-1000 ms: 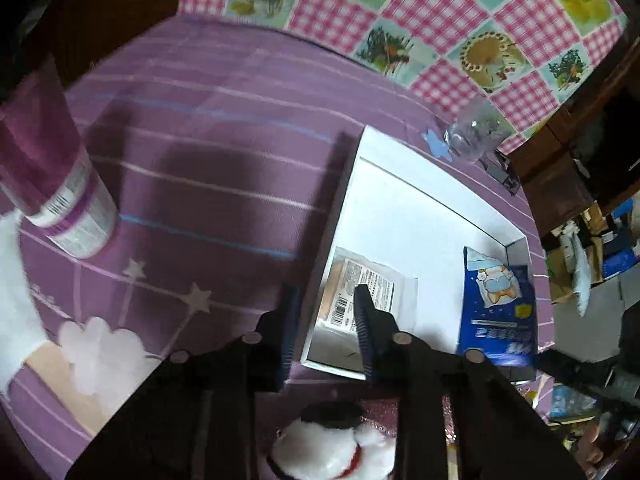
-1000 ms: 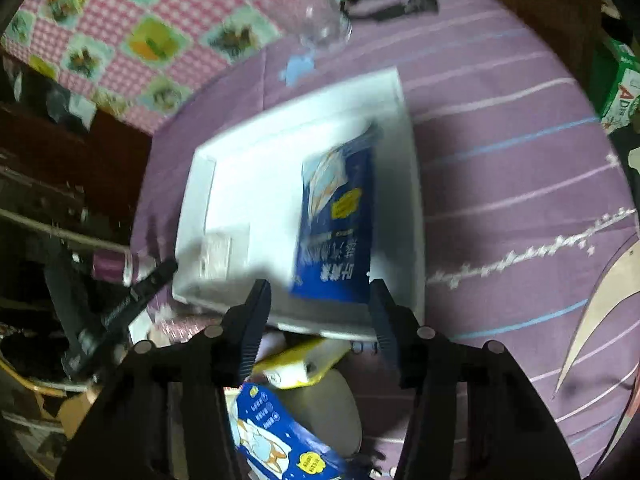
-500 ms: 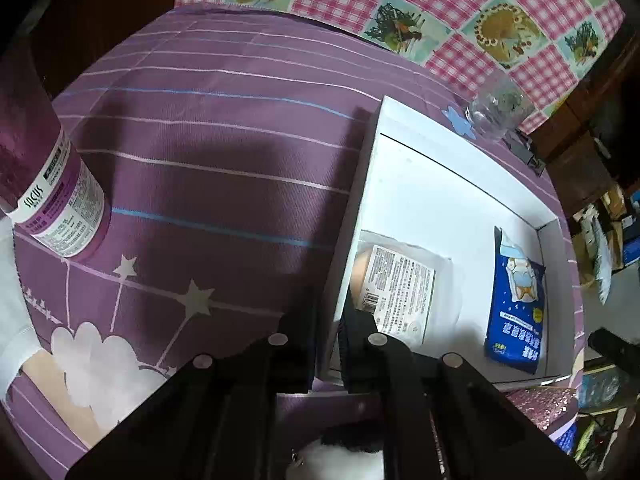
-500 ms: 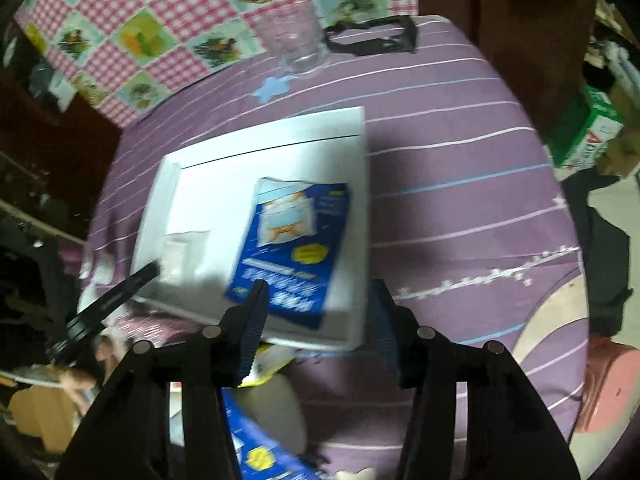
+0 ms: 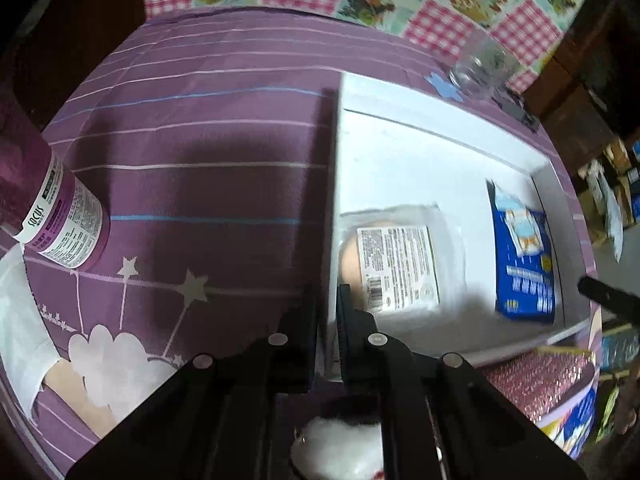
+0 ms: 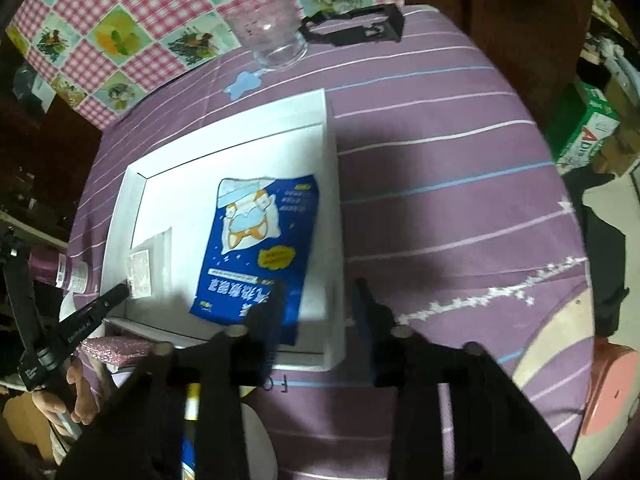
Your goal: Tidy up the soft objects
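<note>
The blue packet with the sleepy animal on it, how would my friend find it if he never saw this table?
Find the white tray on the purple striped cloth. Two flat packets lie inside. The blue packet lies against the right wall; its neighbour, the clear packet, is see-through with a white label.

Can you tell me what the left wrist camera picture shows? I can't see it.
The left tool pinches the left wall of a white tray on a purple cloth. Inside lie a clear packet and a blue packet.
</note>
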Available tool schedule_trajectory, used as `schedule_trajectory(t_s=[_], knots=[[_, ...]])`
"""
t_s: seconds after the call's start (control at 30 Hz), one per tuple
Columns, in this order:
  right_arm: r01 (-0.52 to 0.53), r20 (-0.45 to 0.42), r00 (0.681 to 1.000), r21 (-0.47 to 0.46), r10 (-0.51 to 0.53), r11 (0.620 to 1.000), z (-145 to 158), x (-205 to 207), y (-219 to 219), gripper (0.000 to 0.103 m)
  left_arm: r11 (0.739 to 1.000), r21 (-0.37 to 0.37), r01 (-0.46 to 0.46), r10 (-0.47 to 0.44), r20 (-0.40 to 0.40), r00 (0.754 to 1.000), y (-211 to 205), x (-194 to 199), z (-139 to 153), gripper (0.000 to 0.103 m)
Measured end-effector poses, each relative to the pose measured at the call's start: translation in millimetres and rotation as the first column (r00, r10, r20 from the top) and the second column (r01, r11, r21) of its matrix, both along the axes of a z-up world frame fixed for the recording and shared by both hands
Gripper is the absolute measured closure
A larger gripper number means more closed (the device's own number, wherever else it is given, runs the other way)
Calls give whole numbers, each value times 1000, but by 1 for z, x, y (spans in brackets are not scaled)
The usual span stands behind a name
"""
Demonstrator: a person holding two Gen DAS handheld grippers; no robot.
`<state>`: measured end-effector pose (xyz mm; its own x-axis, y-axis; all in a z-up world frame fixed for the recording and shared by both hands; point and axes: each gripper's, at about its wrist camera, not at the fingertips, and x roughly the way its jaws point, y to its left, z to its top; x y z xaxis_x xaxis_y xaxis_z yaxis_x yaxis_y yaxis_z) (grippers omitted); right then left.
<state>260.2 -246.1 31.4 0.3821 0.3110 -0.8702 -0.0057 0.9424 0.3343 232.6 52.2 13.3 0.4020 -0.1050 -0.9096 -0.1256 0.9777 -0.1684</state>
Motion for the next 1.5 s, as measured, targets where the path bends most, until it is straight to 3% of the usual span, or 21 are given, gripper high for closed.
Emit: schedule_trajectory(t_s=[0.27, 0.47, 0.63, 0.87, 1.0, 1.03, 1.1, 1.17, 1.23, 1.3, 1.4, 1.5], knots=[[16, 62, 998, 5, -16, 1000, -1, 4, 2, 77, 997, 53, 54, -48, -106, 993, -11, -7, 0, 95], [7, 80, 997, 4, -8, 1000, -1, 5, 5, 77, 997, 62, 55, -47, -128, 991, -9, -9, -1, 95], [7, 58, 998, 20, -8, 1000, 5, 3, 2, 77, 997, 67, 46, -39, -98, 994, -7, -10, 5, 95], [-14, 126, 992, 26, 11, 1000, 40, -15, 6, 77, 995, 96, 13, -11, -28, 1000, -7, -17, 28, 95], [-97, 86, 992, 40, 93, 994, 49, -25, 17, 63, 996, 88, 28, -30, 31, 999, -18, -27, 45, 91], [-107, 81, 991, 51, 103, 993, 52, -28, 18, 62, 997, 70, 31, -35, 60, 998, -21, -30, 49, 87], [-114, 90, 990, 84, 107, 990, 57, -32, 19, 62, 999, 29, 37, -41, 152, 987, -23, -42, 59, 68], [-119, 96, 989, 111, 108, 987, 61, -37, 19, 59, 999, 21, 38, -43, 261, 964, -25, -53, 70, 42], [-139, 101, 987, 130, 127, 982, 64, -41, 22, 57, 1000, 12, 25, -28, 389, 921, -21, -72, 84, 33], [-157, 104, 984, 152, 142, 976, 68, -44, 24, 55, 1000, 19, -3, -6, 453, 892, -17, -87, 94, 28], [-158, 104, 984, 162, 143, 974, 72, -49, 26, 51, 991, 116, -67, 0, 502, 865, -19, -106, 99, 23], [-142, 155, 980, 93, 127, 985, 83, -54, 31, 50, 963, 248, -111, -28, 497, 867, -31, -122, 91, 19]])
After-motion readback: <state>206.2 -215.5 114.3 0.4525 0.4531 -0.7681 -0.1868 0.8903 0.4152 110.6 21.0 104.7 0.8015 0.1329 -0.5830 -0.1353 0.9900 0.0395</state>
